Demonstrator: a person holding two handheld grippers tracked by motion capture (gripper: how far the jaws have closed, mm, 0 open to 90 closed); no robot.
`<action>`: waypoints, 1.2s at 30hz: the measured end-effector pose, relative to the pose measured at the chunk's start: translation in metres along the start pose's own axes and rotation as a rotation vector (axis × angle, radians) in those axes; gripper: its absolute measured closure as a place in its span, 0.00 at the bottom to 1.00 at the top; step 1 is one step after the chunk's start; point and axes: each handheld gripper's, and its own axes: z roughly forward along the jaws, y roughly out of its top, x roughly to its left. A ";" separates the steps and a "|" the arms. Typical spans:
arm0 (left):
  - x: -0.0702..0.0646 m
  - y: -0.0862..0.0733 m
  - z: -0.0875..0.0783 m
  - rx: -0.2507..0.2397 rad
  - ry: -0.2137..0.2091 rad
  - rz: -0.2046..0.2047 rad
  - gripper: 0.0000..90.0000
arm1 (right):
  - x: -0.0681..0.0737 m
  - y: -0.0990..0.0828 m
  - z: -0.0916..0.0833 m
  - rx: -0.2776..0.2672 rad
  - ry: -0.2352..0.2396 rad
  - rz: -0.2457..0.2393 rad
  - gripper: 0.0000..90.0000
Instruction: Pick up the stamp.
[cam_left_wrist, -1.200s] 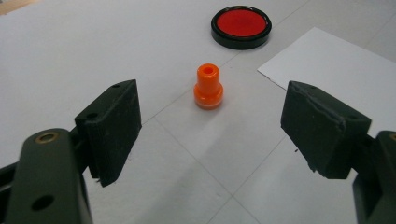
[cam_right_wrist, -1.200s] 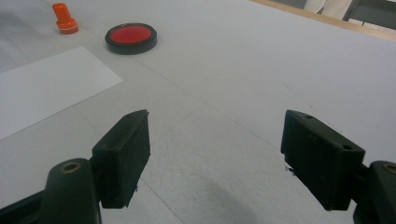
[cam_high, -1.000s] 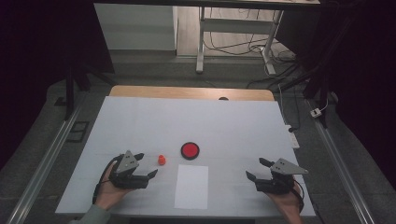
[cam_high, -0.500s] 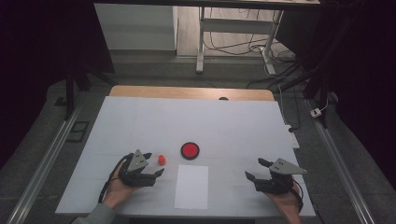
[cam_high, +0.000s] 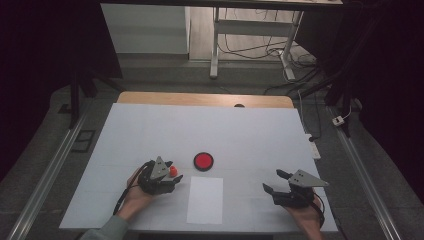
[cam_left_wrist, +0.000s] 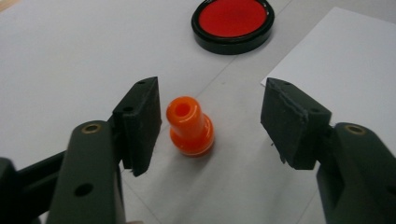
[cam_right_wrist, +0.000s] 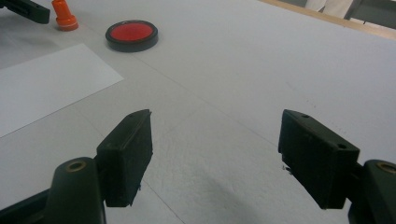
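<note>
A small orange stamp (cam_left_wrist: 189, 125) with a hole in its top stands upright on the white table sheet (cam_high: 150, 130). It stands between the jaws of my left gripper (cam_left_wrist: 213, 100), very close to the left pad (cam_left_wrist: 140, 119) and well apart from the right one. These jaws have just been closing and do not press on the stamp. From above, the left gripper (cam_high: 174, 173) straddles the orange stamp (cam_high: 173, 170). My right gripper (cam_high: 273, 181) rests open near the front right, nothing between its jaws (cam_right_wrist: 215, 140).
A round black-rimmed red ink pad (cam_high: 203, 161) lies just right of the stamp. A white paper sheet (cam_high: 205, 199) lies in front of the pad, between the two hands. A wooden table edge (cam_high: 205, 99) runs along the far side.
My left gripper has moved right until its jaws straddle the orange stamp, and the jaws have narrowed. The right gripper has stayed put.
</note>
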 end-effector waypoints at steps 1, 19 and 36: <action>0.000 0.000 0.000 0.000 0.000 0.000 0.45 | 0.000 0.000 0.000 0.000 0.000 0.000 0.29; 0.009 -0.001 0.008 0.024 0.023 -0.027 0.72 | 0.000 0.000 0.000 0.003 -0.002 -0.001 0.29; 0.010 0.001 0.004 -0.004 -0.015 -0.026 0.80 | 0.000 0.000 0.000 0.000 -0.003 -0.004 0.29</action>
